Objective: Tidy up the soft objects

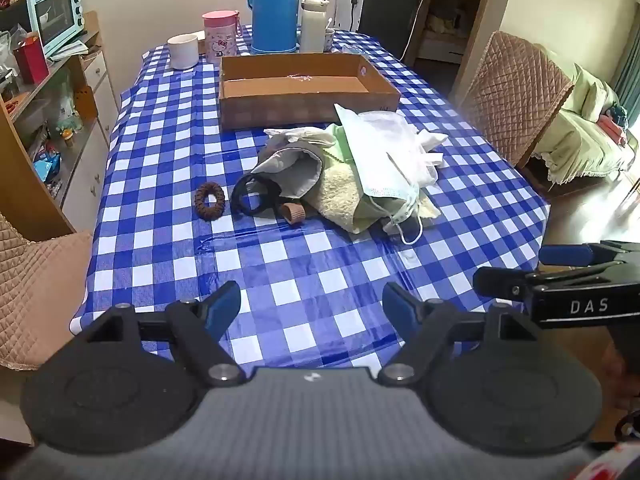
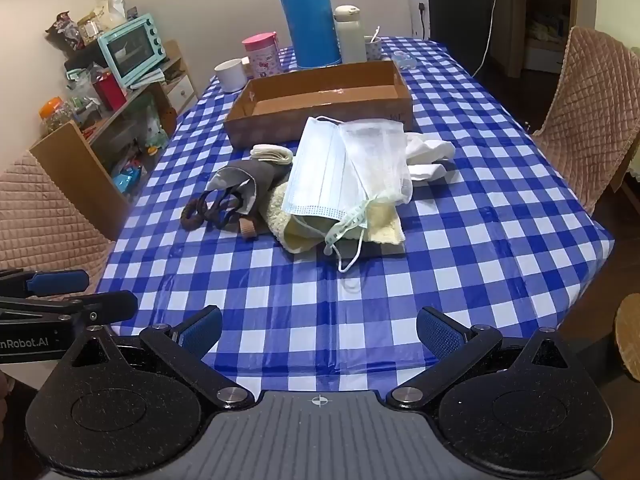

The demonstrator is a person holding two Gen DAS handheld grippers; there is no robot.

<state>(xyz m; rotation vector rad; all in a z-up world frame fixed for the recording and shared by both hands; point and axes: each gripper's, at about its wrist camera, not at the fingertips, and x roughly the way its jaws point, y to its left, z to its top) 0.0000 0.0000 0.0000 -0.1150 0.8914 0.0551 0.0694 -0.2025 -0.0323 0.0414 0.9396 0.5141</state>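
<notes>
Pile of soft objects sits mid-table on the blue-and-white checked tablecloth [image 1: 168, 208], just in front of the open cardboard box [image 1: 304, 98]. On top lies a pale surgical face mask [image 2: 320, 172], long axis running from the box toward the near table edge, ear loops trailing at the near end. Under it a cream fuzzy towel [image 1: 340, 196]; a clear plastic bag [image 2: 380, 152] overlaps the mask's right side, w/ white gloves [image 2: 430, 156] beyond. Left of the mask a grey pouch [image 1: 292, 172], mouth facing near-left, a black hair tie [image 1: 250, 200] at its opening.

Brown scrunchie [image 1: 209, 201] – left wrist view shows it apart from the hair tie; in the right wrist view the 2 overlap. Right wrist view alone shows the full blue thermos [image 2: 310, 20].

Left gripper [image 1: 312, 304] hovers over the near table edge, jaws spread wide, nothing between them. Right gripper [image 2: 319, 332] likewise – wide apart, empty, near edge.
</notes>
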